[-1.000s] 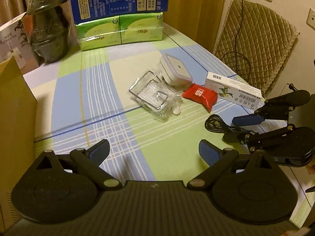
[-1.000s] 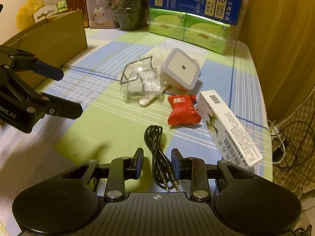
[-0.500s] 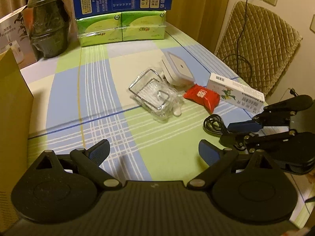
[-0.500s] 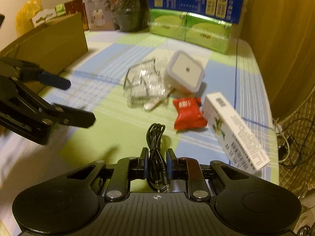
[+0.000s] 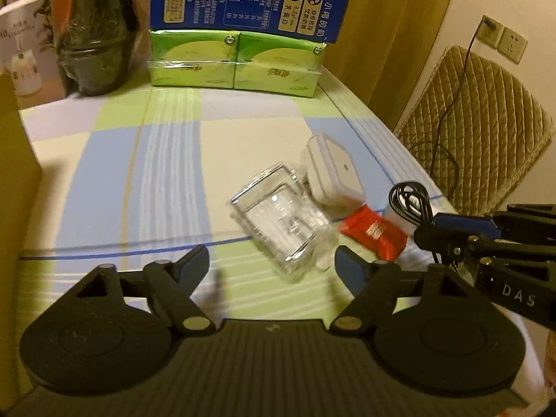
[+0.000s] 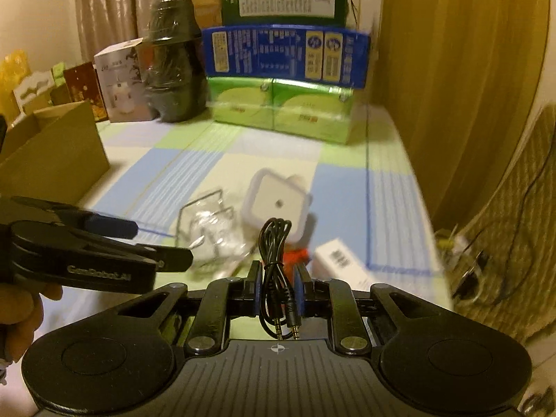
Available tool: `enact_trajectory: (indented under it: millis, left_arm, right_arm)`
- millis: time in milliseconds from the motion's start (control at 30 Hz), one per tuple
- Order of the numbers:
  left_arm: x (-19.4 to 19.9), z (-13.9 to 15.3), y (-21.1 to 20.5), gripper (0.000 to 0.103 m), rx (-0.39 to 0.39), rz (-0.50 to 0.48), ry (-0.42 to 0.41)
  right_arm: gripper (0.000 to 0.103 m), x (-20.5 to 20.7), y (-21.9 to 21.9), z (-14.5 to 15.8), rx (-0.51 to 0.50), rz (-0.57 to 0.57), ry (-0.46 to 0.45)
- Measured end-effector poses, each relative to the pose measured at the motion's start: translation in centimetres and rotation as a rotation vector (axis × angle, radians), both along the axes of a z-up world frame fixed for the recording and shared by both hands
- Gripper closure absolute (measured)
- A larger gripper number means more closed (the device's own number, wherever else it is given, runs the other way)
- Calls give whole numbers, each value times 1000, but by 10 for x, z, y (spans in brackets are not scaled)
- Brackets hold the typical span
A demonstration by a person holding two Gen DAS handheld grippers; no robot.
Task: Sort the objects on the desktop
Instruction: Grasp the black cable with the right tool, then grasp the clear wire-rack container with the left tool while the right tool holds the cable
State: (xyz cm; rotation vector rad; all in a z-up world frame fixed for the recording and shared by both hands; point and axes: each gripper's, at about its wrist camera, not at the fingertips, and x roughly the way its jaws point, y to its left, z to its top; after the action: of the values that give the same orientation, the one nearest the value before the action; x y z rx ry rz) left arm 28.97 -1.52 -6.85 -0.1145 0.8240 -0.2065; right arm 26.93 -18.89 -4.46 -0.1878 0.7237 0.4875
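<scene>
My right gripper [image 6: 277, 274] is shut on a coiled black audio cable [image 6: 275, 243], held above the checked tablecloth; the cable's two plugs hang toward the camera. From the left wrist view the same cable [image 5: 410, 199] sticks up from the right gripper [image 5: 425, 224] at the right edge. My left gripper [image 5: 272, 264] is open above the cloth, with a clear plastic case [image 5: 281, 220] just ahead of its fingers. Beside the case lie a white square night light [image 5: 335, 177], a red packet [image 5: 373, 231] and a white carton [image 6: 342, 262].
A brown cardboard box [image 6: 52, 153] stands along the left side. At the back stand green tissue packs [image 5: 236, 62], a blue carton [image 5: 248, 3], a dark wrapped jar [image 5: 93, 45] and a white product box [image 6: 120, 83]. A padded chair [image 5: 476, 132] with cords sits right of the table.
My right gripper closed on the black cable and lifted it off the cloth. My left gripper moved forward, closer to the clear case, and stayed open.
</scene>
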Motion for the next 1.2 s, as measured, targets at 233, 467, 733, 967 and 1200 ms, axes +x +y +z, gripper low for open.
enact_trajectory:
  millis: [233, 467, 733, 967, 1200]
  left_arm:
    - [25, -16, -5, 43, -44, 45, 24]
    - [27, -20, -3, 62, -54, 54, 47]
    - [-7, -7, 15, 73, 31, 10, 129]
    - [-77, 3, 23, 73, 95, -90, 166]
    - [-115, 1, 28, 50, 93, -69, 115]
  right_arm:
    - [88, 11, -11, -3, 18, -41, 21]
    - [88, 8, -7, -7, 22, -21, 42]
    - [88, -4, 0, -8, 36, 10, 78]
    - [88, -34, 9, -6, 33, 45, 151]
    - [88, -67, 11, -13, 37, 28, 242]
